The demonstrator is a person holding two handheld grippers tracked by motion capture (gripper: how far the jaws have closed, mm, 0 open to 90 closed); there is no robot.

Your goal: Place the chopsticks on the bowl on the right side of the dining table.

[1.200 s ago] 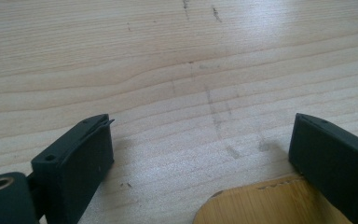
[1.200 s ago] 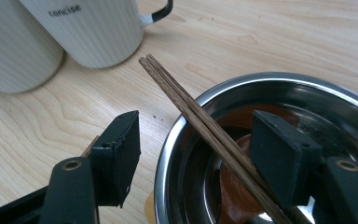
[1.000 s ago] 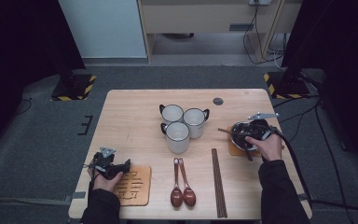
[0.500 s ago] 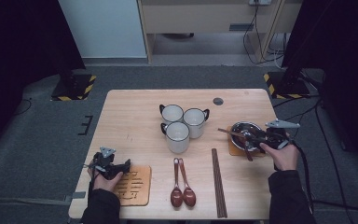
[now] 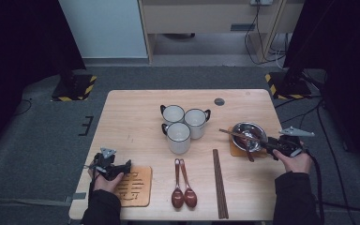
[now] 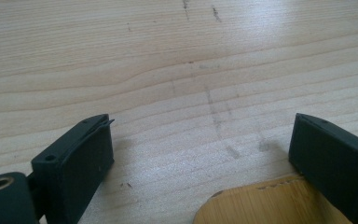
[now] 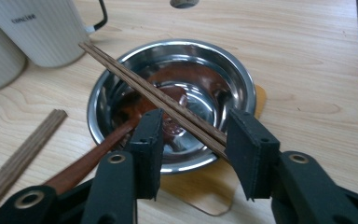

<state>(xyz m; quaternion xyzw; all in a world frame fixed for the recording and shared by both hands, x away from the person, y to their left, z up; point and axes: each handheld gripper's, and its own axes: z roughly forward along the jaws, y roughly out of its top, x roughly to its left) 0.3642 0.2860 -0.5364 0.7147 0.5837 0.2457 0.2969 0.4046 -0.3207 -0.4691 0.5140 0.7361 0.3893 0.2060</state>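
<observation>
Right tool (image 7: pixel 191 144) at bowl (image 7: pixel 121 88) – jaws just been closing, half-narrow, chopsticks (image 7: pixel 154 95) between them, pads not yet pressing. Chopsticks lie across bowl rim; spoon (image 7: pixel 88 158) rests in bowl, left of tool. Bowl sits on coaster (image 7: pixel 205 196).

Left tool (image 6: pixel 205 154) wide, empty, over bare desk (image 6: pixel 168 70) – second coaster (image 6: pixel 261 205) right under it.

Judgement: one setting built at right; second bowlless – two spoons (image 5: pixel 183 187), chopstick pair (image 5: pixel 219 183), three mugs (image 5: pixel 183 124) left unplaced.

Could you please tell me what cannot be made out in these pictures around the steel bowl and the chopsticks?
- Right gripper view: the chopsticks' near ends are hidden behind the right gripper's jaw.
- Right gripper view: the spoon handle's end is hidden behind that gripper.
- High view: the coaster is mostly covered by the steel bowl.
</observation>
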